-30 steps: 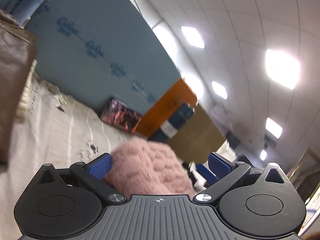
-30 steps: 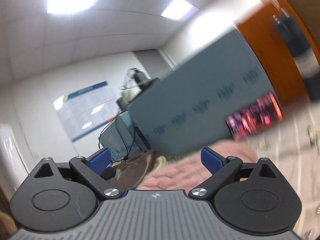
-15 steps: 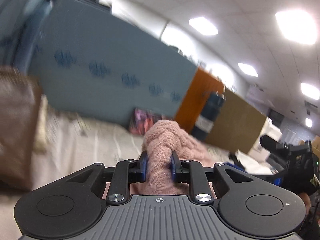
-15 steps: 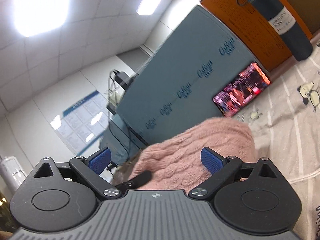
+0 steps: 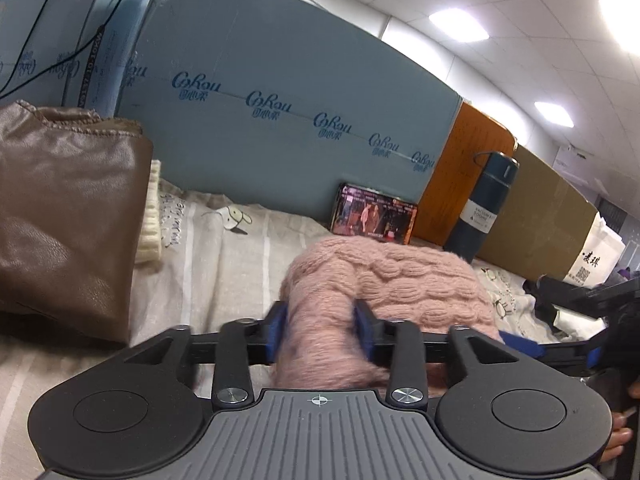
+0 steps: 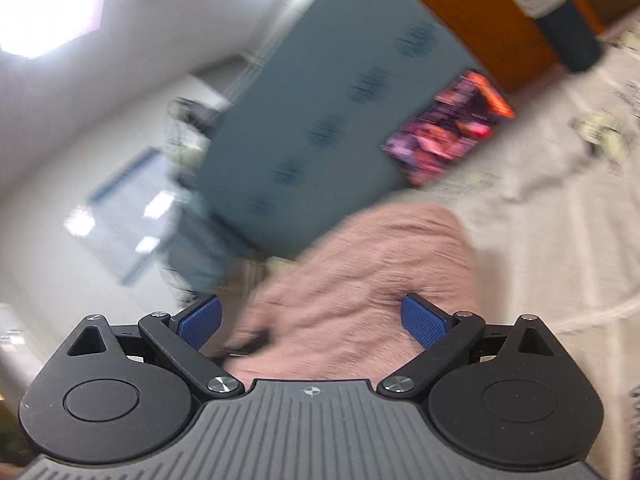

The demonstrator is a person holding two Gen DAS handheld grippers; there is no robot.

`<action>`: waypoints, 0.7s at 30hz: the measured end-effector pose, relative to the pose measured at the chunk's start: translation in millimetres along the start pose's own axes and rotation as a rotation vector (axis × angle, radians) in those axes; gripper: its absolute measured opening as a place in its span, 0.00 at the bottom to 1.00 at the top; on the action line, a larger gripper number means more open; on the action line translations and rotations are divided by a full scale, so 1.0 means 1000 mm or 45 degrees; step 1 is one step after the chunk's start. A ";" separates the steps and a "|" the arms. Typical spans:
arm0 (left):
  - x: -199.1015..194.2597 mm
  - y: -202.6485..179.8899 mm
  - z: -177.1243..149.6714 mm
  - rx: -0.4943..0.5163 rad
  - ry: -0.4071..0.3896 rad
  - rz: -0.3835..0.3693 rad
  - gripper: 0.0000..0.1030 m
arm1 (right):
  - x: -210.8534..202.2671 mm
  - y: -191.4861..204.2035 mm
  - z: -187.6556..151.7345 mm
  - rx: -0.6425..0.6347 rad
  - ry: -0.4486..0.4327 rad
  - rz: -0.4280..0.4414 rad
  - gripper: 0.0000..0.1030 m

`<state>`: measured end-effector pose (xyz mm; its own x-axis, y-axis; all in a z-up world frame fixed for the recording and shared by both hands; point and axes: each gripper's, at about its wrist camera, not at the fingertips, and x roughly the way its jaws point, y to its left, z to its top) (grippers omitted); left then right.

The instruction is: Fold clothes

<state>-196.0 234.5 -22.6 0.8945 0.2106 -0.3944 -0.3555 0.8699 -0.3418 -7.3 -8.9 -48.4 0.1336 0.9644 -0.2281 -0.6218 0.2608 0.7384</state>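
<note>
Sweater [image 5: 404, 280]: a pink cable-knit, lying bunched on the printed sheet [image 5: 224, 264], in front of the blue board [image 5: 280, 128].
Left gripper [image 5: 320, 330]: its blue pads are pressing a thick fold of the sweater from both sides; the jaws have just been opening a little, with the knit between them and bulging past the pads.
Right gripper [image 6: 312, 322]: jaws are standing wide apart; the sweater is lying beyond and between the pads, not pinched. This view is blurring.
Right gripper seen from the left [image 5: 576, 344]: showing at the right edge, just beside the sweater, with fingertips [image 5: 622, 436] of a hand below it.
Brown garment [image 5: 68, 216]: a leather-like piece, sitting folded at the left, over a cream knit [image 5: 152, 216].
Phone [image 5: 374, 220]: leaning lit against the blue board, just behind the sweater.
Flask [image 5: 486, 208]: a dark one, standing upright before the orange panel [image 5: 468, 168].
</note>
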 end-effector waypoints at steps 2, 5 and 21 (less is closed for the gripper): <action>0.002 -0.001 -0.002 -0.001 0.015 0.006 0.52 | -0.001 -0.001 0.000 0.011 -0.012 -0.003 0.95; 0.003 0.001 -0.002 -0.023 0.011 0.015 0.62 | -0.005 -0.002 0.001 0.024 -0.059 0.016 0.95; 0.006 0.003 -0.007 -0.151 0.048 0.010 0.90 | 0.006 -0.014 0.001 0.044 -0.022 -0.253 1.00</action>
<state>-192.9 235.3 -31.7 0.8814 0.1983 -0.4287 -0.3941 0.8091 -0.4360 2.8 -6.9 -59.2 0.2644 0.8943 -0.3609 -0.5550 0.4471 0.7014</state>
